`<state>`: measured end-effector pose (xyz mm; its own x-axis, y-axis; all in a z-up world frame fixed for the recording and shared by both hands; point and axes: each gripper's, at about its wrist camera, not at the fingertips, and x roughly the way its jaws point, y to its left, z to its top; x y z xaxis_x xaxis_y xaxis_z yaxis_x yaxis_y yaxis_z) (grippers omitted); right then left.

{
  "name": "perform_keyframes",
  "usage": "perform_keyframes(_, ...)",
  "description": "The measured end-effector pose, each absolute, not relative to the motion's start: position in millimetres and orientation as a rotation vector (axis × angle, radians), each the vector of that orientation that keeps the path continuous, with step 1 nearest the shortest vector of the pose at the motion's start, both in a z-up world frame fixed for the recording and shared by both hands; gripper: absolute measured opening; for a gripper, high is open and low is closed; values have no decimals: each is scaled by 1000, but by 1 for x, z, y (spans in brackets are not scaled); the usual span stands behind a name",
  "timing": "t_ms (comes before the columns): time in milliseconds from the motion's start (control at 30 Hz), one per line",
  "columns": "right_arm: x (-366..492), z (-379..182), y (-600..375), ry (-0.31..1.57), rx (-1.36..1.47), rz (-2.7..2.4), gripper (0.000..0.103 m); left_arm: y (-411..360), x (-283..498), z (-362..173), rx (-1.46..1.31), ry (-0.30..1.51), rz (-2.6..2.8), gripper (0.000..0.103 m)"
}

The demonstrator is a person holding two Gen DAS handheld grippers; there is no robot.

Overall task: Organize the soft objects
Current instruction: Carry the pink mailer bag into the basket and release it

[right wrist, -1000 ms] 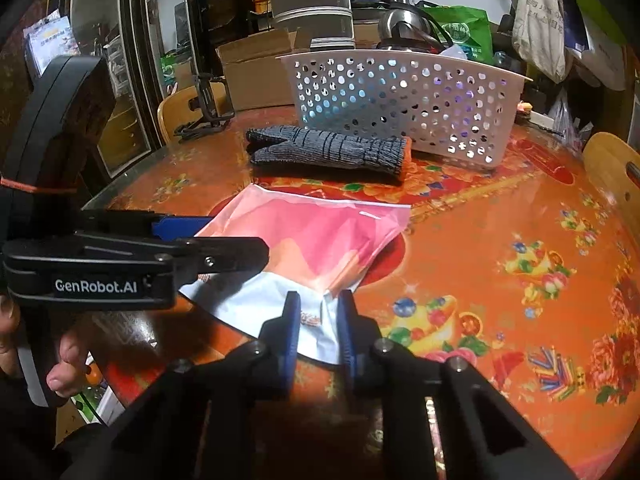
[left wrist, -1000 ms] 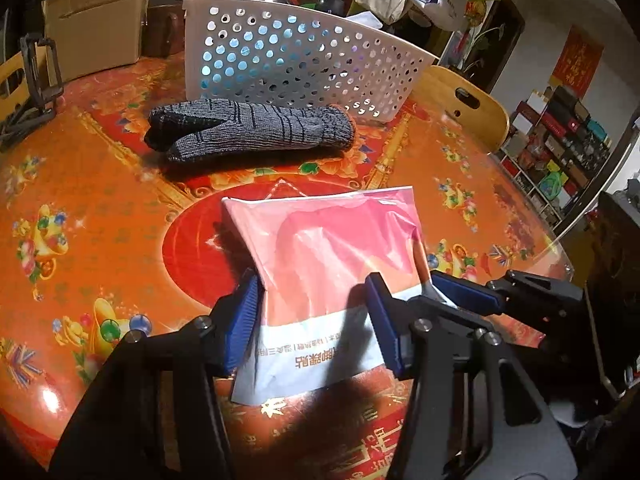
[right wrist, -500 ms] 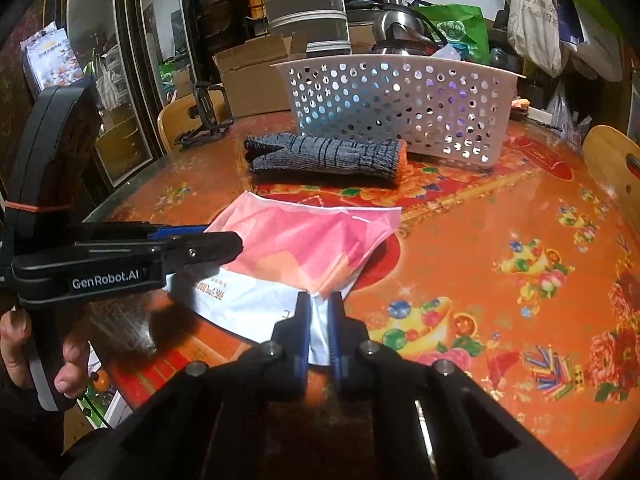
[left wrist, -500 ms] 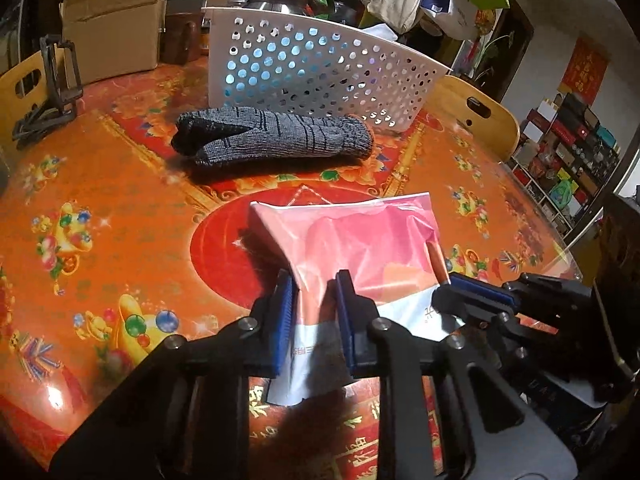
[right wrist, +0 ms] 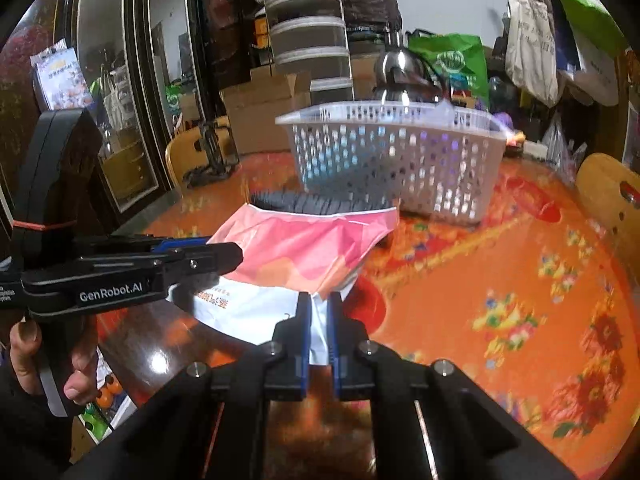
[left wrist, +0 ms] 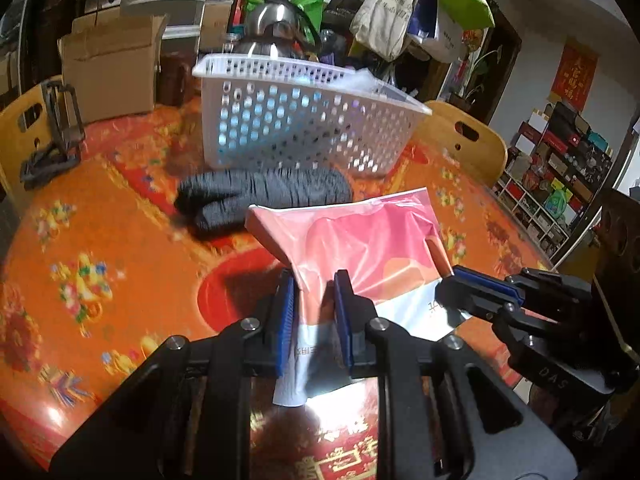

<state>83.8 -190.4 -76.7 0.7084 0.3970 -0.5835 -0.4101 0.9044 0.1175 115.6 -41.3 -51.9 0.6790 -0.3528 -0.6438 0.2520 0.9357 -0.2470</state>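
A pink and white plastic pouch (left wrist: 360, 252) is held off the orange table by both grippers. My left gripper (left wrist: 314, 292) is shut on its near white edge. My right gripper (right wrist: 319, 312) is shut on another corner of the pouch (right wrist: 304, 248), and it shows at the right of the left wrist view (left wrist: 476, 284). A dark grey knitted glove (left wrist: 260, 194) lies on the table behind the pouch. A white perforated basket (left wrist: 304, 120) stands behind the glove, also in the right wrist view (right wrist: 396, 156).
The round table (left wrist: 100, 248) has an orange patterned cover. Wooden chair backs (left wrist: 464, 140) stand at its far edge. A black clamp (left wrist: 56, 136) lies at the far left. Cardboard boxes (left wrist: 108, 68), a metal kettle (left wrist: 276, 28) and hanging bags (left wrist: 400, 4) crowd the back.
The left gripper closed on the pouch. Both grippers then lifted the pouch off the table and carried it toward the glove and basket.
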Motion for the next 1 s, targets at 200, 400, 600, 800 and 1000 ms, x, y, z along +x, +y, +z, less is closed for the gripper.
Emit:
perform_keyframes(200, 110, -27, -197, 571, -30, 442, 6, -42, 143, 0, -138, 684, -357, 18)
perform_keyframes(400, 157, 25, -207, 508, -23, 420, 6, -49, 195, 63, -111, 618, -361, 18)
perform_keyframes(600, 231, 63, -210, 506, -34, 392, 6, -50, 270, 104, -113, 608, -363, 18)
perform_keyframes(800, 290, 60, -211, 534, -37, 375, 6, -54, 341, 110, -116, 649, -338, 18)
perform_keyframes(1000, 325, 38, -216, 564, -30, 325, 12, -58, 390, 90, -144, 686, -299, 32)
